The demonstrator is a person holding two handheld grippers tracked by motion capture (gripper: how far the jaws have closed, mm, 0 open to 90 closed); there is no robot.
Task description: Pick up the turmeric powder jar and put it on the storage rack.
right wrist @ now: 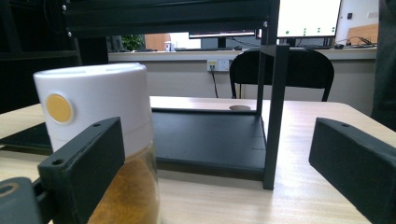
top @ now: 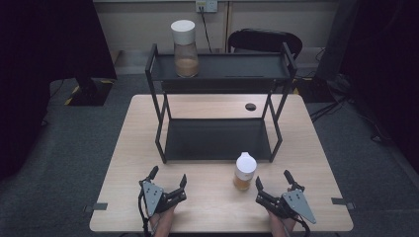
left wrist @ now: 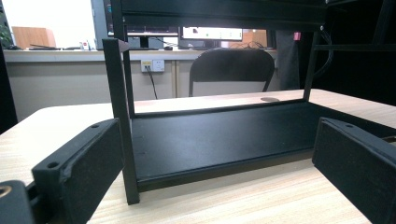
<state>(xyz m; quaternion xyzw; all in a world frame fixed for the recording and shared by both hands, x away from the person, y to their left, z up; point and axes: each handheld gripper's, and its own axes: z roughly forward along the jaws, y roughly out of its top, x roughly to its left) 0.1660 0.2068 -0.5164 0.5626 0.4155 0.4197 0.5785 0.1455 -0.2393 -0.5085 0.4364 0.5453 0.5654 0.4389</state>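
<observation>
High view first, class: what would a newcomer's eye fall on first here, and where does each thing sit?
A black two-tier rack stands mid-table, with a tall white-lidded jar of brown powder at the left of its top shelf. A smaller white-capped jar stands on the wooden table in front of the rack. Near the front edge, the left gripper and right gripper rest open, empty.

- An office or lab room: grey carpet floor [top: 59,148] and a light wooden table [top: 207,207].
- Computer monitors [right wrist: 308,17] on a long desk behind.
- A black folding chair [left wrist: 232,70] and white wall sockets [top: 206,6].
</observation>
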